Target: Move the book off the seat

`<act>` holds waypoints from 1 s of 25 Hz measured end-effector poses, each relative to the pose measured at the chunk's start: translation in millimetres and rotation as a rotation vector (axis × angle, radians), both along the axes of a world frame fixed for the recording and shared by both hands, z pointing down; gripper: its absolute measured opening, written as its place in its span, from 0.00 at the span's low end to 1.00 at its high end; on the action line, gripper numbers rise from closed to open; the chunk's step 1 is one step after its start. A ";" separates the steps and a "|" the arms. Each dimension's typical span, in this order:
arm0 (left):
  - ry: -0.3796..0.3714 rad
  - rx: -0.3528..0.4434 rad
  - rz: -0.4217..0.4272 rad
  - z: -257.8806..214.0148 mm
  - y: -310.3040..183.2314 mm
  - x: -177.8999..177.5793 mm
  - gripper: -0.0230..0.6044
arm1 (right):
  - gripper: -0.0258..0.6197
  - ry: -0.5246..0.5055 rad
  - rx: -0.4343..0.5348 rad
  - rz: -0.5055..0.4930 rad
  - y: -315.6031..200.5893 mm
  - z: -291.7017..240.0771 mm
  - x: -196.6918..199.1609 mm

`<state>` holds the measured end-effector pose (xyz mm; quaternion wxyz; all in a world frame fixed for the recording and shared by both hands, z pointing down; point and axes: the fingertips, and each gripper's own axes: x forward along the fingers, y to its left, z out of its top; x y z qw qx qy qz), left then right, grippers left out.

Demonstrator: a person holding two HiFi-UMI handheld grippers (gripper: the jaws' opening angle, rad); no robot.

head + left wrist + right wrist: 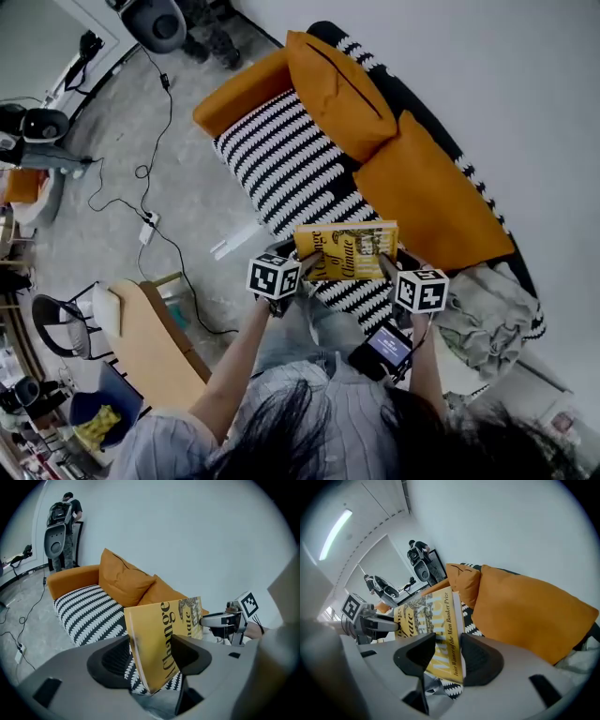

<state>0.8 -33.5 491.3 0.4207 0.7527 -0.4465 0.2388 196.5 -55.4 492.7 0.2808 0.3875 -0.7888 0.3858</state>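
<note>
Left gripper and right gripper each pinch an end of the book, mid-frame over the seat. I'd keep both squeezes even and carry it level so it doesn't twist out.

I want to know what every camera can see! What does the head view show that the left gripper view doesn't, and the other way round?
Only the head view shows the black cables on the floor, the tan chair and the person's arm. Only the left gripper view shows how the left tool grips: its jaws are closed on the edge of the yellow book. Both views show that book held over the striped seat, with the orange cushions behind it.
</note>
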 end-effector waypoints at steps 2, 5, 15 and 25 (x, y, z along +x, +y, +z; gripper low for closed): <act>0.002 0.013 -0.023 -10.2 6.4 -8.4 0.49 | 0.32 -0.006 0.015 -0.014 2.4 -10.0 -8.9; 0.001 0.039 -0.057 -26.3 14.4 -20.0 0.49 | 0.32 -0.005 0.043 -0.040 5.0 -27.0 -21.5; -0.009 0.113 -0.184 -64.7 39.0 -78.5 0.49 | 0.32 -0.021 0.095 -0.155 7.2 -64.5 -85.0; 0.021 0.162 -0.335 -90.0 87.5 -162.8 0.49 | 0.32 0.001 0.170 -0.300 28.1 -100.8 -179.7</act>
